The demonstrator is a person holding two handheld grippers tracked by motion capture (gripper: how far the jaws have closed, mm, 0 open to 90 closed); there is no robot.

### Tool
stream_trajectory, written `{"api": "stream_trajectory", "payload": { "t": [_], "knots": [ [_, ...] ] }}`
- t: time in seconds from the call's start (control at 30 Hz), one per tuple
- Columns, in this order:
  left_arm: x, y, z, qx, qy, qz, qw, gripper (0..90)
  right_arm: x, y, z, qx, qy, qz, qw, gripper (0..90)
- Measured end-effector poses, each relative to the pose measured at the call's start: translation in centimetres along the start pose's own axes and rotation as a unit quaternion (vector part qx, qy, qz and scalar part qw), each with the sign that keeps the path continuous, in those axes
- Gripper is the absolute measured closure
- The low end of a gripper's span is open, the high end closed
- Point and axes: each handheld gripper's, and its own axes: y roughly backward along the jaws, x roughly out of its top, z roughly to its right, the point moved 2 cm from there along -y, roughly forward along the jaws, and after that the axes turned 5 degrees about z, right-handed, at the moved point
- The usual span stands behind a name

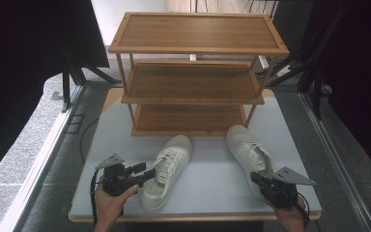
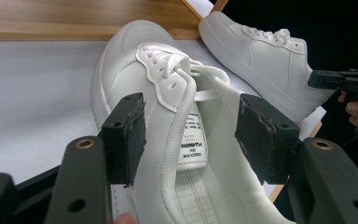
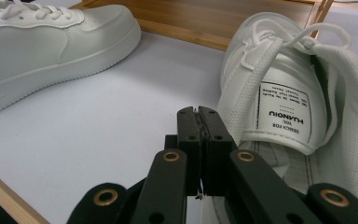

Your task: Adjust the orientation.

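1. On the white tabletop (image 1: 207,193), just in front of the three-tier bamboo shoe rack (image 1: 193,31), the two white lace-up sneakers lay well apart. The rack's bottom shelf was low and tight, so a shoe lifted tilted could have clipped the shelf edge or a post.
2. The left white sneaker (image 1: 169,169) sat between the spread jaws of the left gripper (image 1: 144,173), one pad at each side of the collar. I couldn't tell if the pads actually pressed. A loose grip on the soft collar risked the shoe folding, swinging toe-down or dropping on lift.
3. The right white sneaker (image 1: 249,150) lay free, with the right gripper (image 3: 198,114) at its heel, jaws pressed together and nothing seen between them. Pushed forward like that, it could have shoved the shoe away rather than caught it.
4. Loose laces hung near the left gripper's pads; pinching lace alone could have let the shoe slip.
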Motion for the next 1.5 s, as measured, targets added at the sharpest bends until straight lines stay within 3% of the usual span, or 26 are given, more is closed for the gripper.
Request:
{"api": "stream_trajectory", "payload": {
  "t": [0.47,1.5],
  "knots": [
    [-0.1,-0.1,-0.03,0.001,0.002,-0.003,1.0,42.4,0.11,0.17,0.26,-0.009,0.013,-0.007,0.9999,89.2],
    [-0.61,-0.73,-0.13,0.002,0.007,-0.016,0.9998,42.5,0.28,0.39,0.49,-0.019,0.015,-0.008,0.9997,89.4]
  ]
}}
